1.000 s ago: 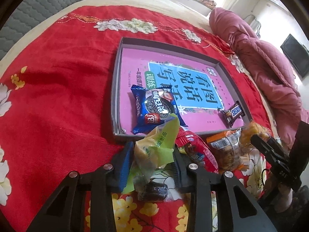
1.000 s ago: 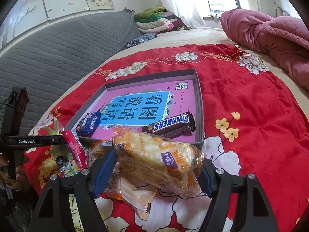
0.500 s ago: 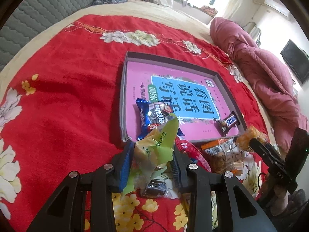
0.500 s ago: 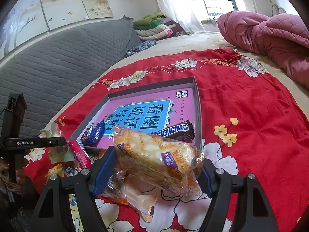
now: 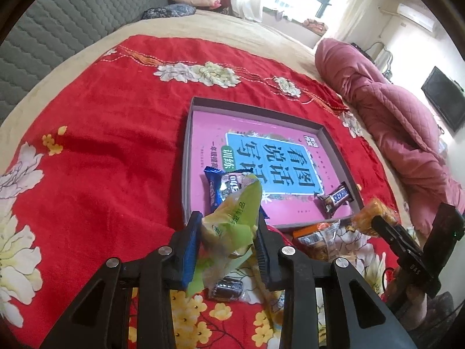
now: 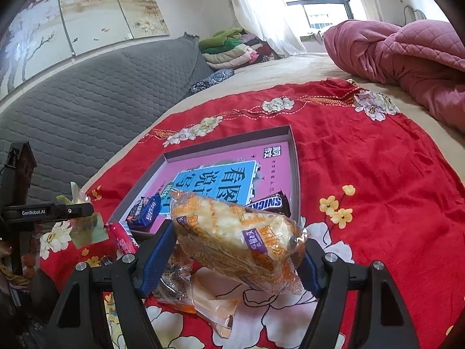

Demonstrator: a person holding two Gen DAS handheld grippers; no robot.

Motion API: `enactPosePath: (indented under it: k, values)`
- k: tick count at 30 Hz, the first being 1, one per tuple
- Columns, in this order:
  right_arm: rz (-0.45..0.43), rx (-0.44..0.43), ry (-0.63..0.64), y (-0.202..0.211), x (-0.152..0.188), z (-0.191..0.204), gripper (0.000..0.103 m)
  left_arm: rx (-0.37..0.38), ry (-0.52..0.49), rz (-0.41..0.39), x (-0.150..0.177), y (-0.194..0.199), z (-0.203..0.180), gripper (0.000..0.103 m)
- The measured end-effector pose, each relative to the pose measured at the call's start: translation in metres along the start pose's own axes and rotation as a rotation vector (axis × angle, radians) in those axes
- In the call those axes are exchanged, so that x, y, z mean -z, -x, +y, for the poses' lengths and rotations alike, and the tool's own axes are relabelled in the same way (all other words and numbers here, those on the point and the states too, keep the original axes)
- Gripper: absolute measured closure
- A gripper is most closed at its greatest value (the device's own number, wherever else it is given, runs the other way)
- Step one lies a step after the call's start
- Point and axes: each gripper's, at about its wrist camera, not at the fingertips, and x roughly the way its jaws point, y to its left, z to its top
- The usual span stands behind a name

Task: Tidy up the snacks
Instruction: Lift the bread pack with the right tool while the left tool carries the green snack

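Note:
A green snack packet [image 5: 232, 221] sits between the blue pads of my left gripper [image 5: 228, 225], lifted off the red cloth; the jaws are closing on it. My right gripper [image 6: 238, 240] is shut on a puffy orange-and-white snack bag [image 6: 238, 232], held above the cloth just short of the tray's near edge. The grey tray [image 5: 187, 160] with a pink book as its floor holds a blue Oreo pack [image 5: 216, 187] and a Snickers bar [image 5: 334, 199]. In the right wrist view the tray [image 6: 295, 171], Oreo pack [image 6: 145, 210] and Snickers bar [image 6: 270, 203] show behind the bag.
Loose snacks lie on the cloth before the tray: an orange packet [image 5: 314, 238], a small dark pack [image 5: 226, 288], a red pack [image 6: 123, 240] and clear wrappers [image 6: 209, 299]. A pink quilt [image 6: 407, 58] is heaped at the right. A grey headboard [image 6: 87, 101] runs along the left.
My left gripper has risen with the green packet, so the tray looks smaller and farther off. The right gripper has stayed in place with its bag and tipped upward a little.

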Motion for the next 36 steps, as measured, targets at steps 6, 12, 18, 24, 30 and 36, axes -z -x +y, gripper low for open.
enactPosePath:
  k: [6,12,18,24,30,36]
  values:
    - [-0.018,-0.008,-0.002,0.003,-0.002,0.001,0.028,-0.011,-0.015,-0.008,-0.002,0.002,-0.006,0.068]
    - [-0.031,-0.017,0.003,0.004,-0.003,0.003,0.028,-0.011,-0.023,-0.033,-0.009,0.008,-0.014,0.068]
    - [-0.042,-0.017,0.001,0.005,-0.005,0.004,0.028,-0.018,-0.027,-0.048,-0.014,0.012,-0.018,0.068]
    - [-0.054,-0.012,-0.004,0.006,-0.006,0.004,0.028,-0.024,-0.023,-0.068,-0.017,0.019,-0.017,0.068]
    - [-0.067,-0.009,-0.002,0.008,-0.008,0.005,0.028,-0.02,-0.012,-0.076,-0.019,0.021,-0.016,0.068]
    - [-0.082,-0.008,0.0,0.009,-0.011,0.005,0.028,-0.006,-0.011,-0.078,-0.021,0.019,-0.02,0.068]
